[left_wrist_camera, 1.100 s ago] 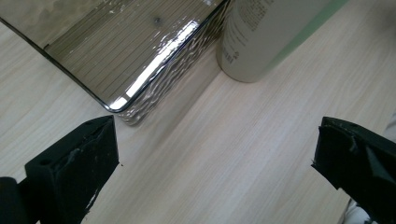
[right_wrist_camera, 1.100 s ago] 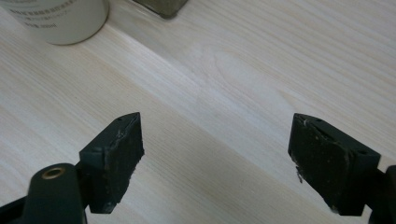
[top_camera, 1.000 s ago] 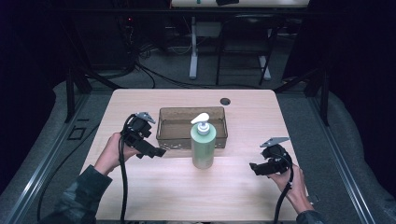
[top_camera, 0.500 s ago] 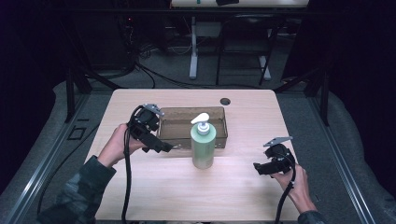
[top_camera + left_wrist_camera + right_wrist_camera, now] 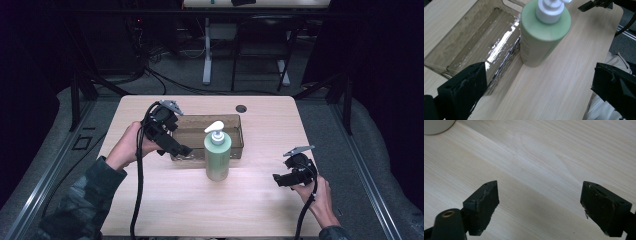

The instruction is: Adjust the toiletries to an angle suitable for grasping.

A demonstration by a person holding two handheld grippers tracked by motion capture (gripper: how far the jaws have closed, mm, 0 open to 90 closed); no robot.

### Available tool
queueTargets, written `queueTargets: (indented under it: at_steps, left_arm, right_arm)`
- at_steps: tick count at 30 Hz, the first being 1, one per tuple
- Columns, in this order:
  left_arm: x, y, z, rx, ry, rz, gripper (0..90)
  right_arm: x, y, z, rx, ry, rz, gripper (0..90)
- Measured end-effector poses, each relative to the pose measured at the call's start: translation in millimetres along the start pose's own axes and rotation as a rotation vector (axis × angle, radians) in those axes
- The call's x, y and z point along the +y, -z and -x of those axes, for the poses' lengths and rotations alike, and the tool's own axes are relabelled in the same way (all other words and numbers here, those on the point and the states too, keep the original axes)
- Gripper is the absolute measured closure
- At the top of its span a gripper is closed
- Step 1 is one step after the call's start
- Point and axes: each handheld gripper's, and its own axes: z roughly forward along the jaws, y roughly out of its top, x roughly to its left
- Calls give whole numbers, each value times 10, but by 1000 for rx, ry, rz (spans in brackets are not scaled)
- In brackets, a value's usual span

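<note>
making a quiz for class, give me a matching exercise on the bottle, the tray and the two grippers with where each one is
Things:
1. bottle
2. tray
3. left gripper
4. right gripper

Places:
A. over the tray's left end
B. low over bare table, far right
C. upright, right in front of the tray
D. behind the bottle, mid-table

Pairs: 1-C, 2-D, 3-A, 4-B

Your pump bottle (image 5: 217, 155) stands mid-table (image 5: 260, 205), touching the tray's (image 5: 191, 133) near wall. Your left gripper (image 5: 181, 148) hovers over the tray's left end; right gripper (image 5: 278, 180) near the right edge.
</note>
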Motion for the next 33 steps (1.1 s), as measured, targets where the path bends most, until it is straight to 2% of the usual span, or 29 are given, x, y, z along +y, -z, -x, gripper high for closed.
queueTargets:
  at_steps: [5, 11, 21, 26, 31, 33]
  left_arm:
    - [150, 81, 55, -5, -30, 15, 0]
    - [254, 122, 93, 1, -48, 19, 0]
    - [424, 139, 128, -5, -61, 17, 0]
    - [526, 80, 161, -9, -77, 2, 0]
    - [646, -37, 189, -11, -99, -21, 0]
    - [713, -132, 191, -11, -101, -36, 0]
  right_arm:
    - [-1, -8, 7, -2, 5, -5, 147]
    - [-2, -2, 15, -5, 1, -6, 146]
    - [-5, -6, 24, -5, -3, -12, 146]
    - [-4, -13, 25, -6, -5, -15, 147]
    - [-7, -29, 17, -4, 2, -23, 147]
    - [-10, -32, 17, -1, 0, -24, 147]
